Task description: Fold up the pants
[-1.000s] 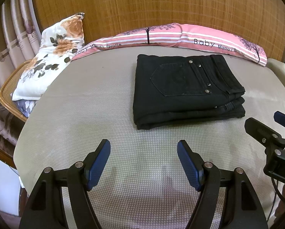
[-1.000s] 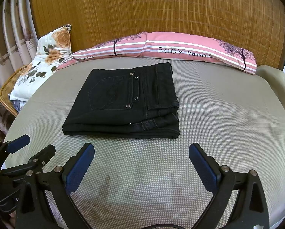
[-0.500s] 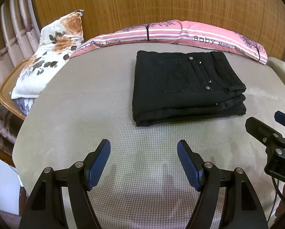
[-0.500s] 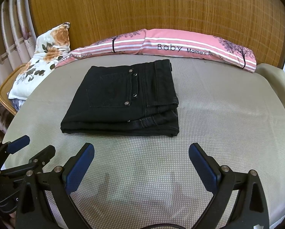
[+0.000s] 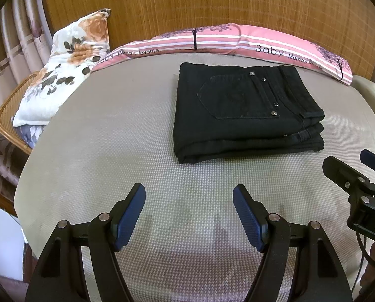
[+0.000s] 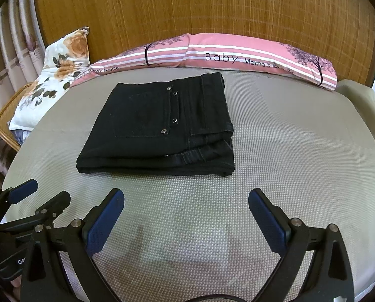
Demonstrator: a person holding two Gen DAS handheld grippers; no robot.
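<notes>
Black jeans (image 5: 245,115) are lying folded in a stack on the grey mattress (image 5: 112,130). Left hand-held gripper (image 5: 188,214) is hovering nearer, jaws apart, empty; right hand-held gripper (image 6: 186,220) likewise, apart, empty.

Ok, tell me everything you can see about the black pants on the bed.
The black pants look like denim, folded into a compact, roughly rectangular stack of several layers. A back pocket with small metal rivets faces up, and the waistband with a belt loop shows at the stack's right end. They lie flat on the grey textured mattress, just short of the pink striped pillow. Nothing else touches them; both open grippers are nearer the camera, clear of the fabric.
</notes>
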